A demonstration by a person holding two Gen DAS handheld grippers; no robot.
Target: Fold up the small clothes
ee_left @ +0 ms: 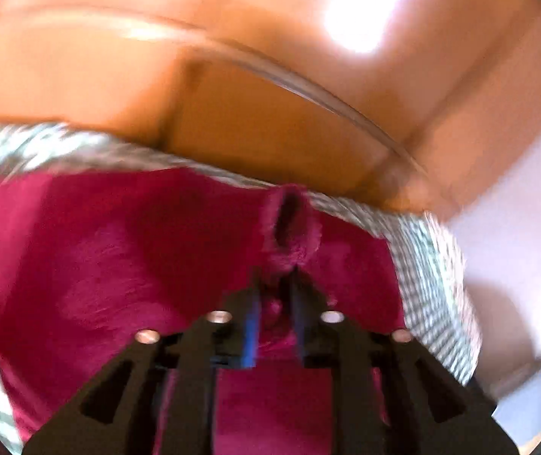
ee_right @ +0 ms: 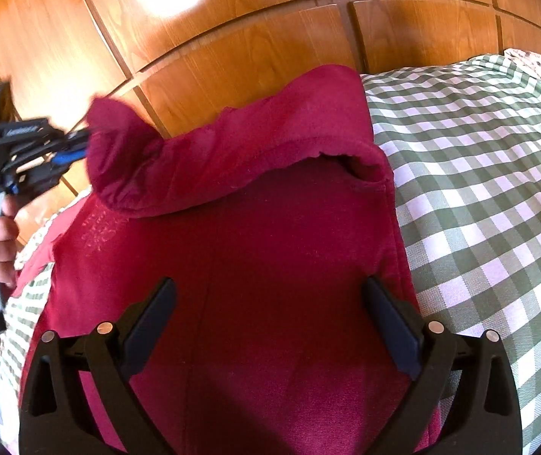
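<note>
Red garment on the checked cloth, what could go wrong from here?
The left gripper pinches only a small bunch of the red garment, so it may slip free. The right gripper is open above the garment, holding nothing, so pulling could drag it across the checked cloth and wrinkle the fold.

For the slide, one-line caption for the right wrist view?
Open right gripper over a red garment on a green checked cloth; left gripper pinches its lifted corner.

No text could be read. The left gripper [ee_right: 77, 151] carried a small pale marking on its black body, too blurred to make out. The red garment [ee_right: 270, 246] showed a faint print, also unreadable.
</note>
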